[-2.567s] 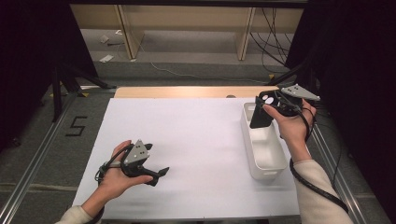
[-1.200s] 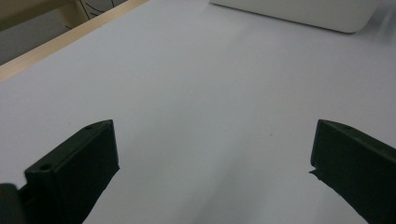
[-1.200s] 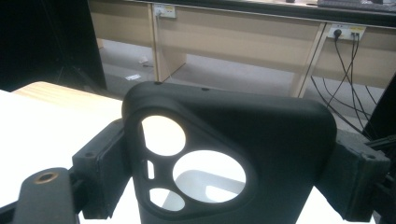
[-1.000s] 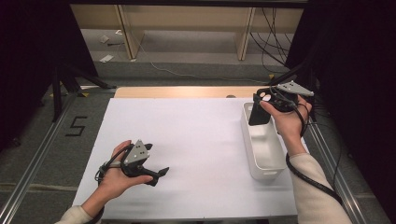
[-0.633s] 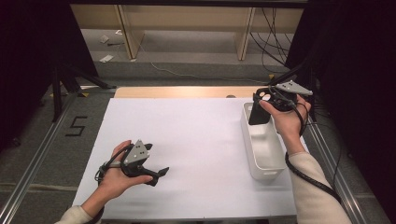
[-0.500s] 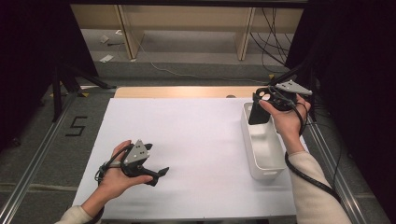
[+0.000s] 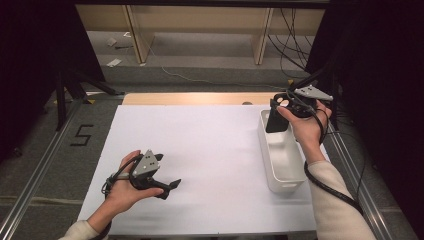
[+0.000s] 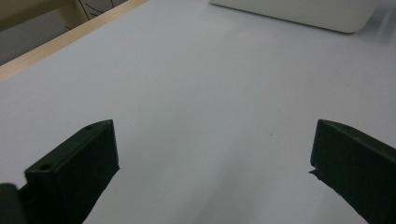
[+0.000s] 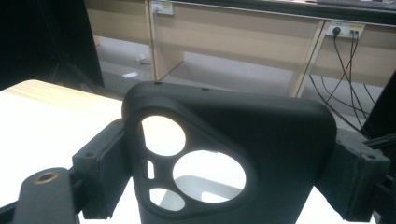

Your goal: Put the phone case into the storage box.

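Observation:
My right gripper (image 7: 280, 107) is shut on a black phone case (image 7: 276, 121), which hangs upright over the far end of a white bin (image 7: 287, 185). In the right gripper view the case (image 9: 280, 140) spans the gap between both jaws, showing its camera cut-outs, and the pads press its two edges. The bin (image 9: 205, 183) shows through those cut-outs. My left gripper (image 7: 170, 186) rests low on the white table sheet (image 7: 210, 150) at the front left. Its jaws (image 8: 215, 177) stand wide open with nothing between them.
The white bin (image 8: 299, 11) lies along the table's right side. A strip of wooden tabletop (image 7: 200, 98) runs along the far edge. Metal rails (image 7: 350, 165) flank the table, and shelving legs and cables stand beyond it.
Since the earliest frame the right hand has crept slightly toward the bin's far end with the case. The left hand has stayed put.

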`<state>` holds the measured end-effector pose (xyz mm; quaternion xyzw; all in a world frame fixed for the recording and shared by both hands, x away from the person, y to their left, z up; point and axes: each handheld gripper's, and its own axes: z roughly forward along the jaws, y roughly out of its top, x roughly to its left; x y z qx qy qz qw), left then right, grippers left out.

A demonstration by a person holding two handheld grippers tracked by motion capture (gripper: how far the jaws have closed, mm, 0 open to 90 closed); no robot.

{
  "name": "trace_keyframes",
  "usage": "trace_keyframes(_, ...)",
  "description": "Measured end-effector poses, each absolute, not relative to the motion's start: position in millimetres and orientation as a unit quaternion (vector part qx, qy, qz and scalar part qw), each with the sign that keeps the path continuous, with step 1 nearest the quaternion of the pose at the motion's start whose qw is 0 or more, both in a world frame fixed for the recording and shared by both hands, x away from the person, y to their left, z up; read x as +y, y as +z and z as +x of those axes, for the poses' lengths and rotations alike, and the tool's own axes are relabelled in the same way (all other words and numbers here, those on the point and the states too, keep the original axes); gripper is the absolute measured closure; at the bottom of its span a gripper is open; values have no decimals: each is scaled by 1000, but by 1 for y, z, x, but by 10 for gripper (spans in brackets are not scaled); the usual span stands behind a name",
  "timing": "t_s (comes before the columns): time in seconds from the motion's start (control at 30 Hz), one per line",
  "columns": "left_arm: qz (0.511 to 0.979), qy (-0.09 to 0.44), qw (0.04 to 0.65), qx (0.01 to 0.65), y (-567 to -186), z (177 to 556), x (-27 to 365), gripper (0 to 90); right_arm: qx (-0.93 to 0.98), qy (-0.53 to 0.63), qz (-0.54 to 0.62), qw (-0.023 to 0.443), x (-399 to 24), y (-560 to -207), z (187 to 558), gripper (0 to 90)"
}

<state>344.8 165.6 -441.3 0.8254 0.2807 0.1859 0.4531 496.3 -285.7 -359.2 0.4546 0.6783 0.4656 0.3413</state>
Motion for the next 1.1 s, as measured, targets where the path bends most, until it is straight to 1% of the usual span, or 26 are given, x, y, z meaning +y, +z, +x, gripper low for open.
trace_keyframes(1.1, 826, 187, 453, 279, -440, 345, 166, 4, 679, 464, 454, 343, -282, -362, 508, 160)
